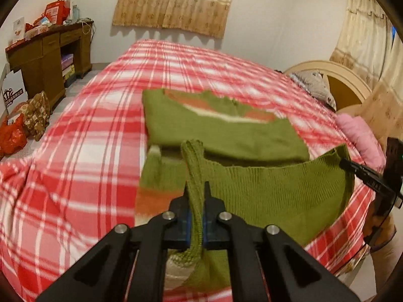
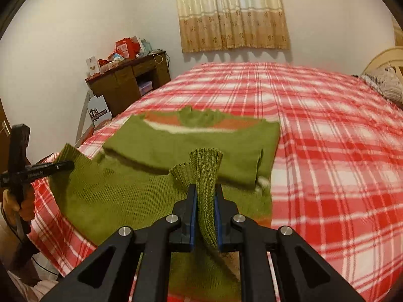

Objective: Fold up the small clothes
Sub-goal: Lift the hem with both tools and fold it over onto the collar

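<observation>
The green sweater (image 1: 226,130) lay on the red plaid bedspread (image 1: 88,138), near the middle of the bed. Its upper part was flat, with orange and cream stripes below the collar, and the sleeves seemed folded over the body. Its ribbed hem was lifted off the bed and stretched between the two grippers like a hanging band.

The left gripper (image 1: 197,188) pointed down toward the bed at a slant, and its jaws were pressed together on one corner of the hem, so a ribbed strip of knit stood up between the pads. In the left wrist view, the right gripper (image 1: 343,162) came in from 3 o'clock and pinched the other corner of the hem.

The right gripper (image 2: 205,188) also slanted downward, with a thick ribbed fold clamped between its blue pads. In its view the left gripper (image 2: 70,164) reached in from 9 o'clock, and the person's hand (image 2: 24,201) held its handle.

At 10 o'clock from the sweater stood a brown desk (image 1: 47,52) with red boxes on top. A beige curtain (image 1: 176,2) hung at 12 o'clock, and a pink cloth (image 1: 360,136) lay at 3 o'clock.
</observation>
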`<state>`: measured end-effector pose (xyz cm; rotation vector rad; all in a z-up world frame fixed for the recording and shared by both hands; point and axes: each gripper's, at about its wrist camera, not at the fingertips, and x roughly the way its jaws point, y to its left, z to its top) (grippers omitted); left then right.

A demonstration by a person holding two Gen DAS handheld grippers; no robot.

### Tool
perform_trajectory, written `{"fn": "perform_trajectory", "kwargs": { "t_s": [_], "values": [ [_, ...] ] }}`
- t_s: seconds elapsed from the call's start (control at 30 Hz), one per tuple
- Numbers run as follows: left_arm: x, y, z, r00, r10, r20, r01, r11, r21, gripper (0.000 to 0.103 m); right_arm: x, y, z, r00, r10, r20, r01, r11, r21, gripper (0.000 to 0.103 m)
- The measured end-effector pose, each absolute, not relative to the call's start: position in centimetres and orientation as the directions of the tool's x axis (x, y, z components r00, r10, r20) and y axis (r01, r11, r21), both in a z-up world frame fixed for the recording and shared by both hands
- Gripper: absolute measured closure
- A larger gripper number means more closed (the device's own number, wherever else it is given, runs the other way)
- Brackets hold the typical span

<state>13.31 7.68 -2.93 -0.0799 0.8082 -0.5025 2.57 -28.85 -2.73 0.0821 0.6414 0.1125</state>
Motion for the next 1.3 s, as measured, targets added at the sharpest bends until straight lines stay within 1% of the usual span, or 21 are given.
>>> {"fn": "perform_trajectory", "kwargs": {
  "t_s": [0.17,0.43,0.73,0.97,1.1,1.17,1.23,1.3],
  "values": [
    [16.4,6.8,-1.7,0.596,-0.442,-0.67,0.383,0.89,-0.247,0.098,4.6,-29.2,-0.8,0.814,0.112,-0.571,-0.085,0.994,0.073,0.092],
    [22.0,5.6,-1.7,0.596,-0.44,-0.672,0.358,0.894,-0.269,0.098,9.3,-30.5,0.4,0.819,0.065,-0.57,-0.051,0.998,0.041,0.092],
    [28.3,3.8,-1.7,0.584,-0.453,-0.674,0.327,0.891,-0.316,0.098,17.4,-31.8,-0.4,0.8,0.013,-0.599,-0.033,0.999,-0.022,0.093],
    [33.9,2.4,-1.7,0.604,-0.443,-0.663,0.31,0.896,-0.317,0.098,25.1,-34.3,-1.4,0.798,-0.073,-0.598,0.045,0.997,-0.061,0.093],
    [36.9,1.0,-3.4,0.625,-0.383,-0.68,0.28,0.923,-0.262,0.098,28.8,-34.9,-3.9,0.783,-0.095,-0.615,0.07,0.995,-0.065,0.093],
    [38.3,0.6,-5.5,0.62,-0.338,-0.708,0.236,0.941,-0.243,0.098,29.9,-34.6,-5.7,0.77,-0.135,-0.624,0.075,0.99,-0.12,0.093],
    [39.0,0.4,-7.5,0.615,-0.28,-0.737,0.195,0.96,-0.202,0.098,30.7,-34.6,-7.6,0.744,-0.148,-0.652,0.073,0.987,-0.141,0.093],
    [39.3,0.5,-8.5,0.613,-0.257,-0.747,0.17,0.966,-0.192,0.094,30.9,-34.9,-8.1,0.731,-0.146,-0.667,0.074,0.988,-0.135,0.093]
  ]
}}
